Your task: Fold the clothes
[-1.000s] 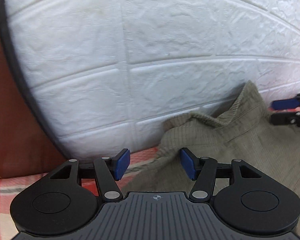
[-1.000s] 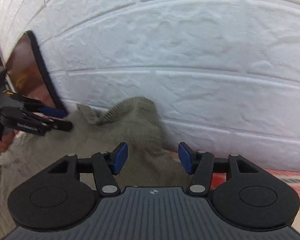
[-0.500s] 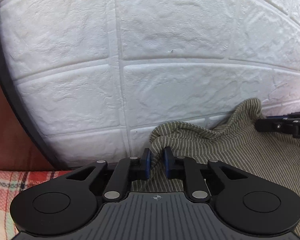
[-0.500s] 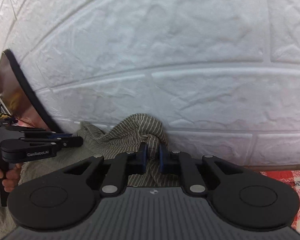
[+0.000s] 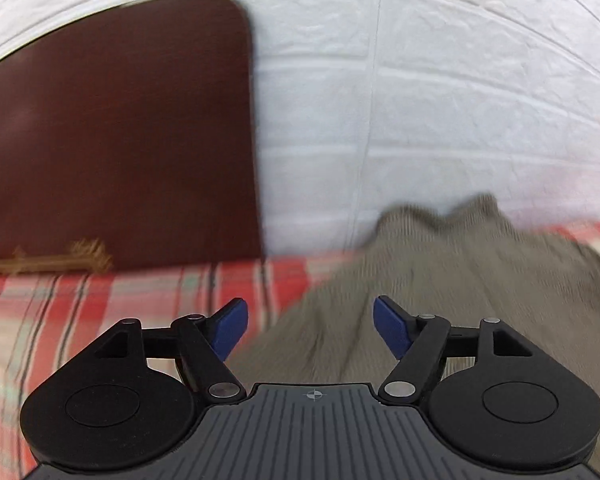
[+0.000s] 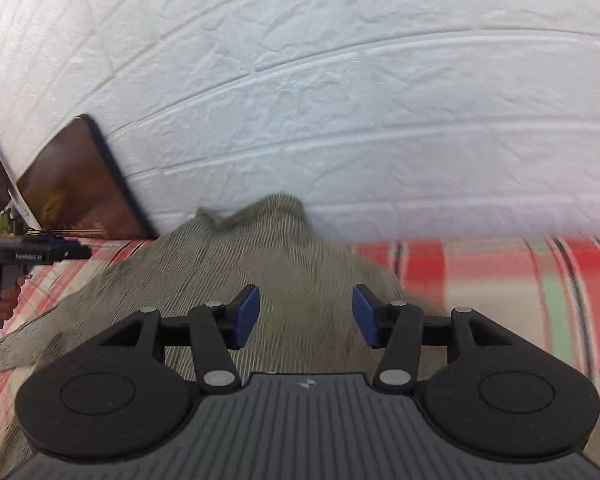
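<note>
Blue pads sit wide apart on the left gripper [image 5: 309, 328], with nothing between them. Under it lie the red checked cloth [image 5: 100, 304] and the edge of the green striped shirt [image 5: 440, 280]. The right gripper [image 6: 305, 316] is spread wide too and holds nothing. It hangs over the middle of the shirt [image 6: 236, 264], which lies flat on the checked cloth [image 6: 500, 272]. The far end of the shirt bunches up against the white brick wall [image 6: 340, 100]. A dark brown board [image 5: 116, 140] leans on that wall, to the left.
</note>
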Available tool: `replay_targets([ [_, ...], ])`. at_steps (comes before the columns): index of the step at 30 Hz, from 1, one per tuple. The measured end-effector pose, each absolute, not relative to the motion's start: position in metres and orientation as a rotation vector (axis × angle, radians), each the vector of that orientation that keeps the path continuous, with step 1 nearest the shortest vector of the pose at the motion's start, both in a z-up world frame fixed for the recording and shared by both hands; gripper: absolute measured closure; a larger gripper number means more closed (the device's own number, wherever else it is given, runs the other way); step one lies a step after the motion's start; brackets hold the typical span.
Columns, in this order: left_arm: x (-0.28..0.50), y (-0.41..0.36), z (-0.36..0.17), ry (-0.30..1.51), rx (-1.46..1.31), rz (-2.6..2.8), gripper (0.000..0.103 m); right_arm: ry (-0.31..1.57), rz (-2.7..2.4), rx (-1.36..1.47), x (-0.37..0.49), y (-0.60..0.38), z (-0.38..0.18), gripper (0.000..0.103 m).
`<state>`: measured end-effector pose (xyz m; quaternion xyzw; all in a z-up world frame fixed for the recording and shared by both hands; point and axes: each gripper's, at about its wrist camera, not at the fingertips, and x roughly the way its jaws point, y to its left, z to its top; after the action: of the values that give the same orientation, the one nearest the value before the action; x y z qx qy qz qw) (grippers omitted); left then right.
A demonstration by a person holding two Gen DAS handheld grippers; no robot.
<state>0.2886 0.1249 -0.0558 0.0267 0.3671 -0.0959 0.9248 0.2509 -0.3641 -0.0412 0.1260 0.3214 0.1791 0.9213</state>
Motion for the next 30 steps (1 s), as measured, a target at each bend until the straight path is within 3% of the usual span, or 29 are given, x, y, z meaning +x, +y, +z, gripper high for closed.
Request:
replay_targets([
  [10,0.163,0.170,-0.102,0.966,-0.150,-0.224,0.027,0.788,0.246,0.483,0.134,-0.423,-0.070,0.046],
  [15,0.175,0.174,-0.103,0.943,-0.301,-0.238,0.025,0.865,0.239,0.580,0.140,-0.423,-0.090,0.047],
  [26,0.215,0.181,-0.113,0.825,-0.391,-0.102,0.027,0.737,0.117,0.744,0.172,-0.435,-0.101,0.046],
  [27,0.216,0.181,-0.113,0.817,-0.382,-0.082,0.038,0.731,0.107,0.736,0.174,-0.434,-0.101,0.048],
  [28,0.216,0.181,-0.113,0.810,-0.367,-0.061,0.053,0.730,0.096,0.715,0.177,-0.433,-0.101,0.059],
  [29,0.216,0.180,-0.114,0.809,-0.336,-0.039,0.068,0.738,0.080,0.686,0.178,-0.431,-0.100,0.073],
  [30,0.215,0.181,-0.115,0.808,-0.319,-0.037,0.076,0.753,0.061,0.660,0.180,-0.431,-0.101,0.101],
])
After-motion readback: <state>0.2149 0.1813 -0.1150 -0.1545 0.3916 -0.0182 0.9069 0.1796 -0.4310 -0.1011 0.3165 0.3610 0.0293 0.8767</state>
